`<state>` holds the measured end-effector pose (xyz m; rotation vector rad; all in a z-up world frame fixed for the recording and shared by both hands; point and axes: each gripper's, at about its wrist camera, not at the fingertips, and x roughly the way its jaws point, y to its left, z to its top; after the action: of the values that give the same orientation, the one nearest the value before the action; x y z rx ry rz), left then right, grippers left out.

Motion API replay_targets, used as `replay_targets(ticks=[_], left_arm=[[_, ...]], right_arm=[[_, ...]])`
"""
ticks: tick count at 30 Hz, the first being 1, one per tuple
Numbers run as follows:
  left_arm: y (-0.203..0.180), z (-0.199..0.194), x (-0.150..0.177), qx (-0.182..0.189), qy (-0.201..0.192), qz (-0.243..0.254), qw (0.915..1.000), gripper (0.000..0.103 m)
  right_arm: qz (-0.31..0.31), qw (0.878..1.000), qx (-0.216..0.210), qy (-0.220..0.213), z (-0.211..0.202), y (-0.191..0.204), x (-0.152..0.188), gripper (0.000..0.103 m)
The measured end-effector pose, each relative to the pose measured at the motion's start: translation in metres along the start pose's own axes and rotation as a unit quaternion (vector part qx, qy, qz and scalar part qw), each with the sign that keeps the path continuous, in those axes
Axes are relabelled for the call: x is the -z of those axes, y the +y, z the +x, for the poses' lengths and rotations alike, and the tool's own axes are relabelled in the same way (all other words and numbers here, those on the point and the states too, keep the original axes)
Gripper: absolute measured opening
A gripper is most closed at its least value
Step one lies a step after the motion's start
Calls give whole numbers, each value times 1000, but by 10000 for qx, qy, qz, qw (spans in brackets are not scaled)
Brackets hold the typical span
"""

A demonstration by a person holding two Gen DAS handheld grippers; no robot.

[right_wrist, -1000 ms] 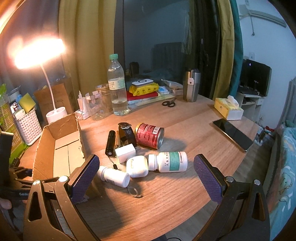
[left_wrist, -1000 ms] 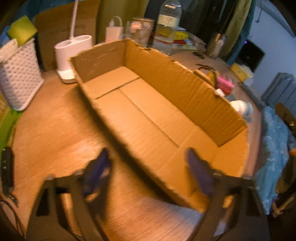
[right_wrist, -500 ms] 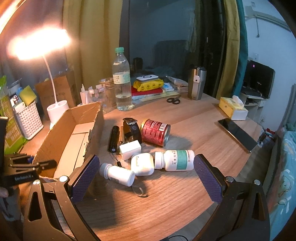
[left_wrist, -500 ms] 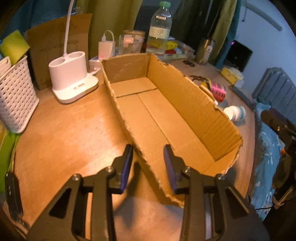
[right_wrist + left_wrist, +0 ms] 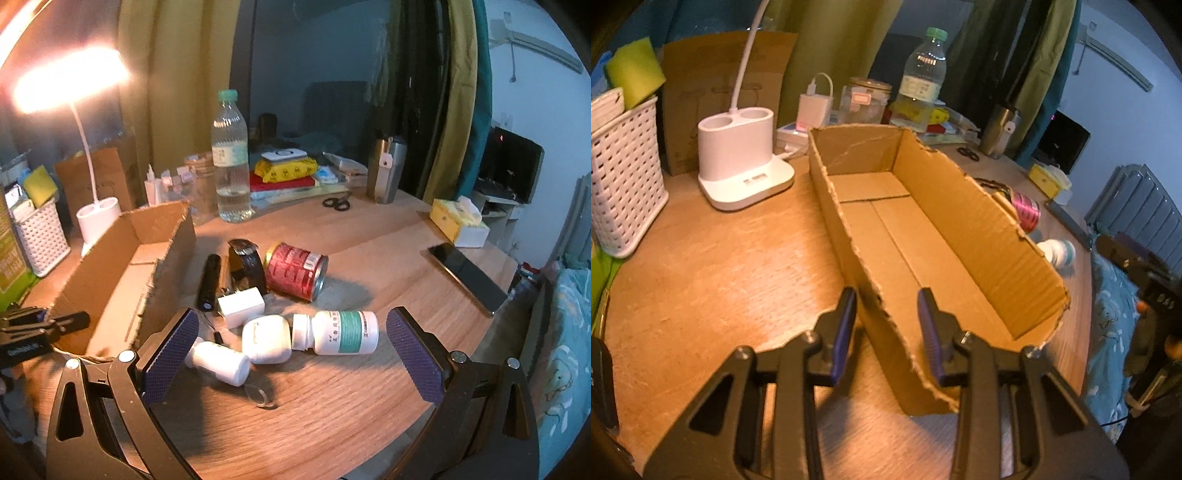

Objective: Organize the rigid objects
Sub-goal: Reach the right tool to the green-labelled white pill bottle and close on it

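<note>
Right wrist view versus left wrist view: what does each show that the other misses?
Only the right wrist view shows the flashlight, white adapter, small white bottle and phone, with the right gripper open above them. Only the left shows the left gripper straddling the cardboard box wall, a gap visible at each pad. Both show the box, red can, water bottle and lamp base.

wide right claw (image 5: 291,354) above bottles (image 5: 345,332)
</note>
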<state>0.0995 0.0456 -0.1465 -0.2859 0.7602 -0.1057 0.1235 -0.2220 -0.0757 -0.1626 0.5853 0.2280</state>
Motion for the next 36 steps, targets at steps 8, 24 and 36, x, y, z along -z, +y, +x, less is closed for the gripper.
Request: replay_targets(ticks=[8,24,36], left_arm=[[3,-3,1,-45,-31,-118,9999,36],[6,-4,0,-189,-72,-151,9997,36],[5,-2,0,-220,-72,-123,9997,36]], right_arm=[[227,9995,174,138,29,-26,6,103],[373,9985,-27,399,71,-44,15,103],[244,9970,75,737,91,-36,12,103]])
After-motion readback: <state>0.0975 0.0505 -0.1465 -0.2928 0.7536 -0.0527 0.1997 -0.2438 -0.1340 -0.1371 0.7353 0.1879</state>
